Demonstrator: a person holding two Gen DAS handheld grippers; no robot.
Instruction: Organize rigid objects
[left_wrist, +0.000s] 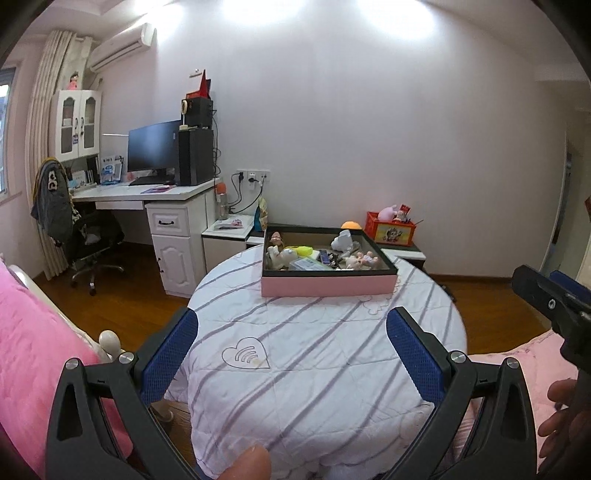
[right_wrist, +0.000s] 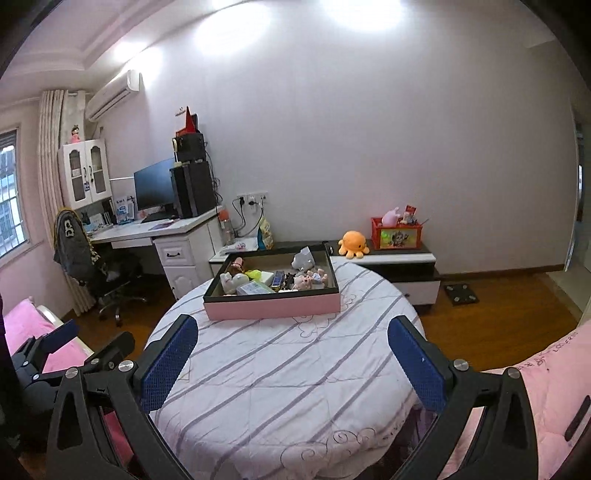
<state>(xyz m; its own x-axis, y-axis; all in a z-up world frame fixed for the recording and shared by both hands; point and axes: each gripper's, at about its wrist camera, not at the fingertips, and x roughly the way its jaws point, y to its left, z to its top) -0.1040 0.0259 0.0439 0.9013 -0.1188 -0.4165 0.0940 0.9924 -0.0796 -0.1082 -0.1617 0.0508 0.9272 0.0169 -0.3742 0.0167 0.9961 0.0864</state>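
A shallow pink box with a dark rim sits at the far side of a round table covered in a striped white cloth. Inside lie several small toys and figures: a white plush, a grey-white figure, small dolls. My left gripper hovers open over the table's near side with nothing between its fingers. Beside it, my right gripper is open too, equally well short of the box.
A low cabinet behind the table carries an orange octopus plush and a red toy crate. A white desk with a monitor and an office chair stands at the left. Pink bedding flanks the table.
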